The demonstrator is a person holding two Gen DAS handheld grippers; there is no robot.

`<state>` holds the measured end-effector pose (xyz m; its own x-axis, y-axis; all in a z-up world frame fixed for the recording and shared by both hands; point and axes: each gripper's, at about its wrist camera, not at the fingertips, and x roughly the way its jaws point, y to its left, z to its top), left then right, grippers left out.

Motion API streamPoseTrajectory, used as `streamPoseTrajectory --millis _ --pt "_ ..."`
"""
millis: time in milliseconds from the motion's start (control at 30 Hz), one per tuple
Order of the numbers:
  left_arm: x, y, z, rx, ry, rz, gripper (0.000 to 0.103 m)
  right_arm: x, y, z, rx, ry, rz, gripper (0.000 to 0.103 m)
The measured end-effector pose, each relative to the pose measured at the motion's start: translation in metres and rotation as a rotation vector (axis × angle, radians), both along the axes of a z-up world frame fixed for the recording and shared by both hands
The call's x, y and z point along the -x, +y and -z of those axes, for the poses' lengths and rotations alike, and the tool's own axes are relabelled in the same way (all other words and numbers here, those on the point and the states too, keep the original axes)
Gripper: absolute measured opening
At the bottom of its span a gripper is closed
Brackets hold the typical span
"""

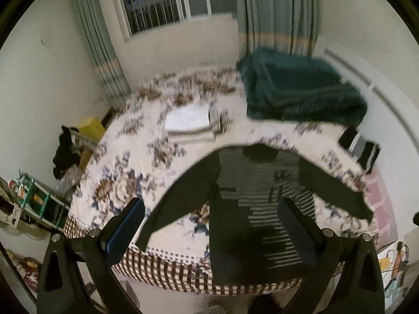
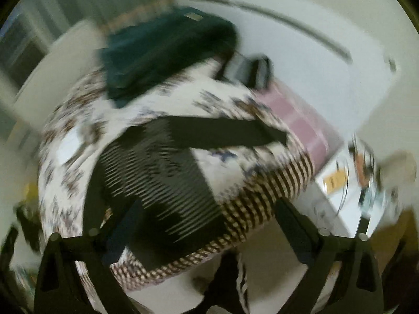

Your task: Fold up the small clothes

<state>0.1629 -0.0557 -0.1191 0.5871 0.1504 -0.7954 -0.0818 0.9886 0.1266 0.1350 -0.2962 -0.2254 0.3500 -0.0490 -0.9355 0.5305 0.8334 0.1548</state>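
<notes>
A small dark long-sleeved top with grey stripes (image 1: pixel 251 198) lies spread flat on the floral bed cover (image 1: pixel 125 183), sleeves out to both sides, hem at the near bed edge. My left gripper (image 1: pixel 212 225) is open and empty, held above the near edge over the top's lower half. In the blurred right wrist view the same top (image 2: pixel 157 172) lies on the bed, one sleeve stretched to the right. My right gripper (image 2: pixel 207 230) is open and empty above the bed's near corner.
A stack of folded white clothes (image 1: pixel 189 124) sits mid-bed. A dark green folded blanket (image 1: pixel 301 91) lies at the far right, also in the right wrist view (image 2: pixel 162 49). Dark items (image 1: pixel 360 146) lie at the right edge. Shelves and clutter (image 1: pixel 39 204) stand left of the bed.
</notes>
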Motion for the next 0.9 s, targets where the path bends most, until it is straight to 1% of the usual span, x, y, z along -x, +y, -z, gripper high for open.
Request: streamPoseTrajectory --millis 33,100,133,167,200,233,300,333,367,400,433,467,500,533,567,600,633,667,700,733,767,800,833,900 --pt "-0.006 0.000 0.015 -0.008 0.016 -0.008 0.103 -0.006 -0.025 0.028 -0.040 0.024 0.047 0.082" --pt "-0.025 -0.011 0.049 -0.030 0.067 -0.032 0.103 -0.022 -0.075 0.087 -0.122 0.073 0.146 0.070" --pt "-0.044 -0.022 0.072 -0.043 0.101 -0.051 0.103 -0.029 -0.103 0.121 -0.186 0.086 0.206 0.070" --pt "-0.046 -0.021 0.086 -0.050 0.117 -0.058 0.103 -0.036 -0.129 0.154 -0.236 0.097 0.257 0.070" --pt "-0.065 -0.032 0.109 -0.062 0.159 -0.071 0.103 -0.040 -0.158 0.189 -0.298 0.106 0.323 0.071" --pt "-0.068 -0.032 0.125 -0.067 0.178 -0.079 0.103 -0.045 -0.182 0.221 -0.353 0.104 0.387 0.071" --pt "-0.081 -0.035 0.160 -0.082 0.212 -0.099 0.103 -0.051 -0.231 0.281 -0.426 0.116 0.505 0.071" --pt "-0.092 -0.040 0.183 -0.090 0.241 -0.112 0.103 -0.056 -0.253 0.308 -0.445 0.114 0.559 0.071" --pt "-0.099 -0.040 0.198 -0.092 0.263 -0.119 0.103 -0.058 -0.273 0.330 -0.441 0.114 0.601 0.071" --pt "-0.110 -0.045 0.224 -0.099 0.300 -0.130 0.103 -0.063 -0.289 0.348 -0.426 0.116 0.632 0.071" --pt "-0.119 -0.050 0.243 -0.103 0.324 -0.136 0.103 -0.069 -0.310 0.369 -0.396 0.113 0.660 0.071" --pt "-0.127 -0.053 0.260 -0.106 0.341 -0.141 0.103 -0.075 -0.326 0.385 -0.368 0.116 0.671 0.071" --pt "-0.132 -0.055 0.271 -0.110 0.353 -0.143 0.103 -0.084 -0.345 0.408 -0.339 0.133 0.672 0.071" --pt "-0.141 -0.061 0.289 -0.117 0.369 -0.144 0.103 -0.092 -0.357 0.426 -0.315 0.154 0.667 0.071" --pt "-0.147 -0.065 0.299 -0.120 0.379 -0.142 0.103 -0.100 -0.366 0.442 -0.306 0.168 0.655 0.071" --pt "-0.156 -0.074 0.316 -0.121 0.386 -0.136 0.103 -0.109 -0.375 0.458 -0.311 0.179 0.643 0.071" --pt "-0.163 -0.080 0.327 -0.124 0.391 -0.130 0.103 -0.118 -0.383 0.475 -0.318 0.202 0.620 0.071" --pt "-0.169 -0.084 0.332 -0.126 0.393 -0.124 0.103 -0.124 -0.385 0.483 -0.327 0.205 0.603 0.070" --pt "-0.177 -0.092 0.345 -0.133 0.395 -0.112 0.103 -0.129 -0.385 0.489 -0.333 0.186 0.576 0.059" --pt "-0.182 -0.098 0.353 -0.136 0.399 -0.106 0.103 -0.134 -0.384 0.490 -0.309 0.165 0.545 0.031" --pt "-0.187 -0.102 0.360 -0.133 0.405 -0.099 0.103 -0.141 -0.381 0.487 -0.246 0.170 0.503 0.016" --pt "-0.195 -0.110 0.372 -0.128 0.414 -0.091 0.103 -0.144 -0.378 0.480 -0.206 0.172 0.477 0.005" --pt "-0.199 -0.114 0.378 -0.126 0.421 -0.088 0.103 -0.147 -0.379 0.472 -0.153 0.155 0.462 0.004" --pt "-0.205 -0.121 0.392 -0.118 0.439 -0.084 0.103 -0.148 -0.386 0.455 -0.071 0.137 0.485 0.004"
